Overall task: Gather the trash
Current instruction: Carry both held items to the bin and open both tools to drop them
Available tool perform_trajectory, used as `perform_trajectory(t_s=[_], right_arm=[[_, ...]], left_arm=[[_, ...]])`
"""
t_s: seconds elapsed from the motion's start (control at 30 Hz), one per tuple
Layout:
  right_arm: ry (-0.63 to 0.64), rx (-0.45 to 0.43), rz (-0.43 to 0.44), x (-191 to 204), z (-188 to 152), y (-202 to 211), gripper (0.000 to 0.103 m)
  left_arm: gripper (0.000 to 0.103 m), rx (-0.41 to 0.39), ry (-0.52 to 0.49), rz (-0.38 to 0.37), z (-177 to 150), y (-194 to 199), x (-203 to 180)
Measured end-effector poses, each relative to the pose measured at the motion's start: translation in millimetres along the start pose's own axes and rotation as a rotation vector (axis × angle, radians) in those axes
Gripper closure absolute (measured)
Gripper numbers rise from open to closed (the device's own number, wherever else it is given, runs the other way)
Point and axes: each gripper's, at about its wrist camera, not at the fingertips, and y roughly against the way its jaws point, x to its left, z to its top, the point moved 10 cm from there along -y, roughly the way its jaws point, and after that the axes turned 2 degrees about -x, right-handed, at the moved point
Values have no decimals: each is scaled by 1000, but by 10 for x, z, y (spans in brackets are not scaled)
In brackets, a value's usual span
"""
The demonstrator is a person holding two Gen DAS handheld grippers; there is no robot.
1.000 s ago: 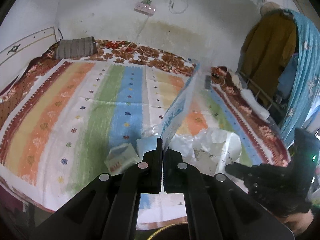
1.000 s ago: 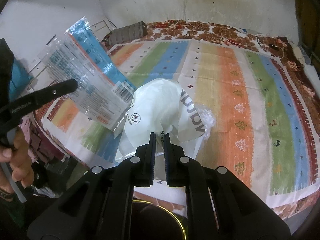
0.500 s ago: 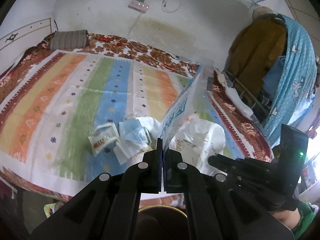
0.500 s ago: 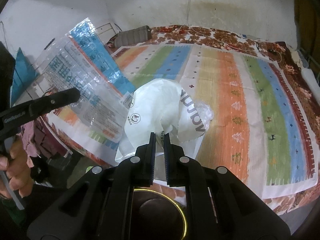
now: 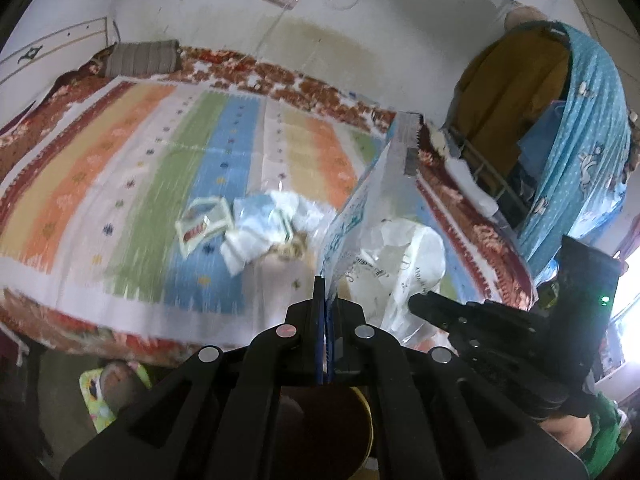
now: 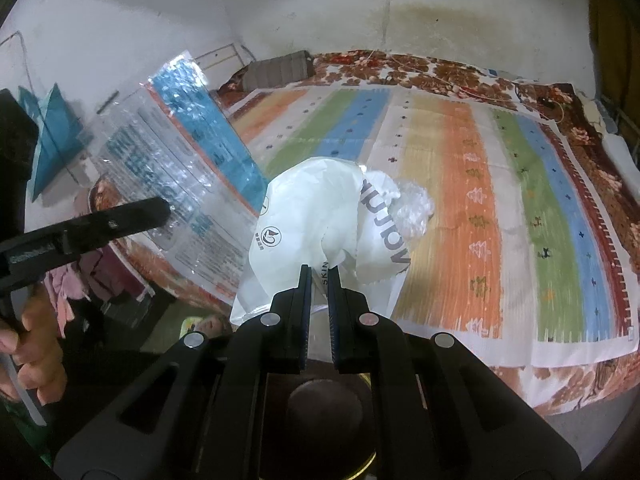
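Observation:
My left gripper (image 5: 326, 294) is shut on a clear plastic wrapper with blue print (image 5: 360, 208), held upright above the bed's near edge; the wrapper also shows in the right wrist view (image 6: 176, 184). My right gripper (image 6: 318, 276) is shut on the rim of a white plastic bag (image 6: 316, 216), which hangs just right of the wrapper (image 5: 412, 256). More trash lies on the striped bedspread: a small white and red packet (image 5: 202, 228) and crumpled white and pale blue wrappers (image 5: 264, 228).
A striped bedspread (image 6: 460, 184) covers the bed (image 5: 120, 160). A grey pillow (image 5: 144, 56) lies at its far end by the wall. Clothes and a blue cloth (image 5: 580, 152) hang at the right. A foot in a sandal (image 5: 116, 384) stands on the floor below.
Both grippers have drawn back and up from the bed, so more of the bedspread and the floor shows. The wrapper and the bag stay gripped.

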Motion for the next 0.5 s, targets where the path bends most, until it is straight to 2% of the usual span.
perform_trajectory(t_s=[0.17,0.5], right_arm=[[-33,48,8,7,-290,-45,96],[-51,110,3,74,-678,-117,96]], left_arm=[[103,58,40,17,-273,-47,58],[103,167,29,79,-819,-234,53]])
